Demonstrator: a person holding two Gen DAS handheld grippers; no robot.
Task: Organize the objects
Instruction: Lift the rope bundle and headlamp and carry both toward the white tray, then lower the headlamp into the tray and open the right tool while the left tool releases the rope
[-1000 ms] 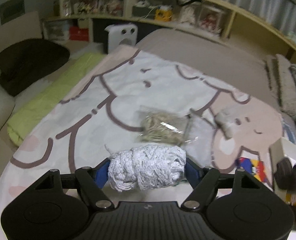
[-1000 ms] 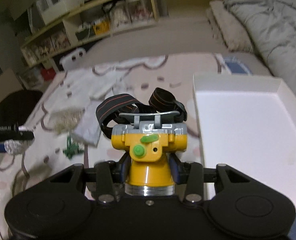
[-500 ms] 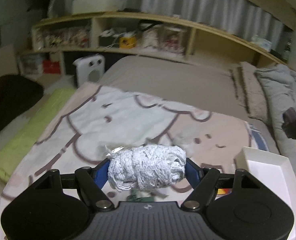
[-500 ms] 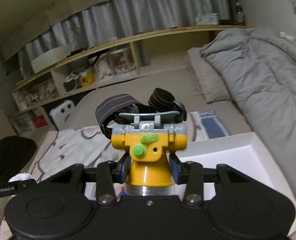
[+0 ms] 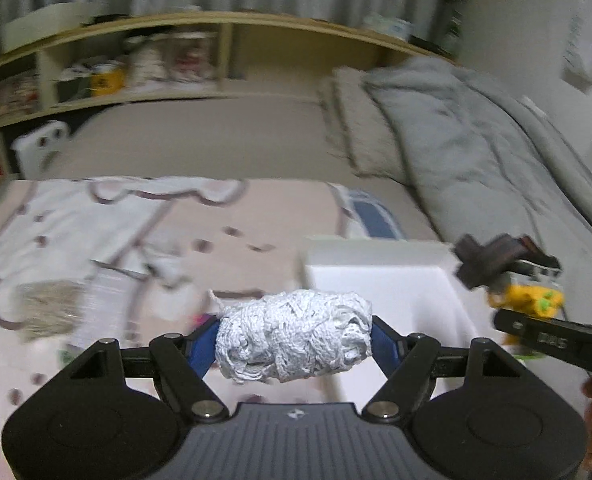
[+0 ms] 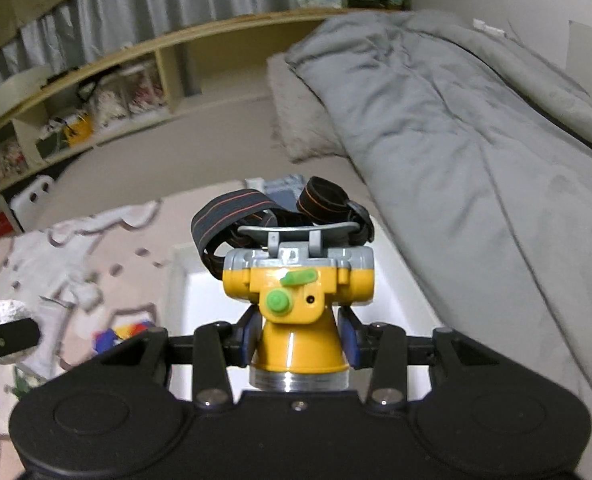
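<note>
Both grippers had swung toward the white tray (image 5: 380, 280) ahead of their fingers, left gripper (image 5: 294, 338) clamping the string bundle (image 5: 294, 336), right gripper (image 6: 299, 332) clamping the yellow headlamp (image 6: 298, 300), ready for dropping.

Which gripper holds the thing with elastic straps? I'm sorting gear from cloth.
The right gripper: it is shut on the yellow headlamp, which has dark striped straps. The left gripper holds a strapless white yarn bundle.

Black grippers (image 5: 293, 344), blue pads (image 6: 251, 330)
</note>
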